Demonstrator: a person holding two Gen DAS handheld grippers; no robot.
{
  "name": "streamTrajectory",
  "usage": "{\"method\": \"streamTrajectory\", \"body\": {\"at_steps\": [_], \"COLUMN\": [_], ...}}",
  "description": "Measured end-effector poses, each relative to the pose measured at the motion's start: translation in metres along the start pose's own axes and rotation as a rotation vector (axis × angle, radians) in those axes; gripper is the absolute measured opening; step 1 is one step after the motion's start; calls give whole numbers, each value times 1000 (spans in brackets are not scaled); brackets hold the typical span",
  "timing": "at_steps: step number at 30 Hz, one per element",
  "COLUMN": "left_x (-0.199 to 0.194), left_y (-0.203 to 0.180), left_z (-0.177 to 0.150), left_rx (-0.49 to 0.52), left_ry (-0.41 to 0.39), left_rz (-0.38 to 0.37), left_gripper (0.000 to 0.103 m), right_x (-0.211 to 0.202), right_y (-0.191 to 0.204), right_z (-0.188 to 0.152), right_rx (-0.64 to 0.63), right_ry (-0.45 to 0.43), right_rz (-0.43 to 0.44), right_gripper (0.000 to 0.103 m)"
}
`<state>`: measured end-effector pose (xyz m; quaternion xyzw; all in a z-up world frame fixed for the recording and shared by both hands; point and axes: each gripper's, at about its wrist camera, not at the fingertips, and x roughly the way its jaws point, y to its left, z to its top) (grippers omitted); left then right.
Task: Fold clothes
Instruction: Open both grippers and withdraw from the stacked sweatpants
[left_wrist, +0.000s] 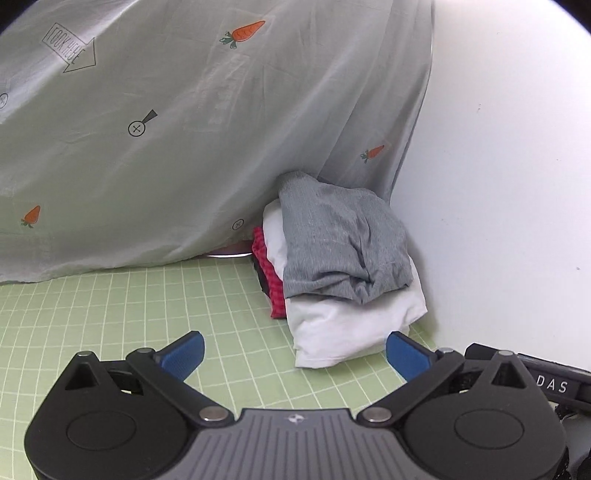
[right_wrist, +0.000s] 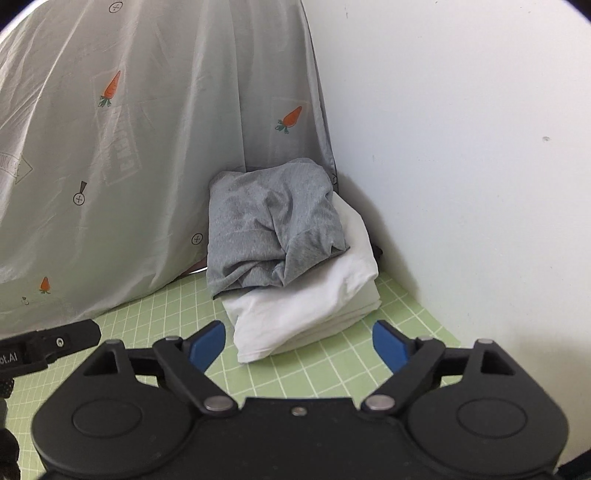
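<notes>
Ahead of both sets of fingers, a stack of clothes sits in the corner where green grid mat (left_wrist: 122, 317), hanging sheet (left_wrist: 184, 147) and white wall (right_wrist: 461, 147) meet. White garment (right_wrist: 306, 310) lies at the bottom, folded into flat layers, its rounded edge just beyond the right gripper (right_wrist: 298, 341) and between its blue fingers (right_wrist: 207, 345). Grey garment (right_wrist: 269, 225) sits on top, bunched and twisted, one knot of cloth near its front edge; not a clean fold. Red checked piece (left_wrist: 267, 273) shows only in the left view, tucked behind the white one, beyond the left fingers (left_wrist: 183, 354). Left gripper (left_wrist: 295, 354) jaws spread wide, holding nothing; white corner lies just past its right finger. Right gripper likewise wide and empty. Each gripper's body edges into the other's view, so the two sit side by side, low over the mat. Judgement: scene fits either a finished stack just set down or a pile about to be taken up; grey piece's rumple leans neither way for certain. If grey is to be handled, best pinch a single layer at an outer edge rather than the knot, and lift clear so the white folds beneath do not drag. Sheet hangs close behind; snagging it is a risk.
</notes>
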<state>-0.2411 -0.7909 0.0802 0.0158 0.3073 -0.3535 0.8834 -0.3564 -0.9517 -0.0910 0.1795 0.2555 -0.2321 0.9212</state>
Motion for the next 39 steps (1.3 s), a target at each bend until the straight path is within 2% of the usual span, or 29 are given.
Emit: {"method": "streamTrajectory", "body": {"at_steps": [12,39], "left_x": [-37,-66], "left_y": [-9,-18], "left_z": [-35,-54], "left_rx": [16,27], "left_ry": [8,12], "left_rz": [6,20], "left_gripper": [103,103], "right_x": [-50,-79], "right_y": [-6,-8], "right_z": [-44,-63], "right_rx": [-5,10], "right_ry": [50,42], "right_rz": [1,34], "right_gripper": [87,87]}}
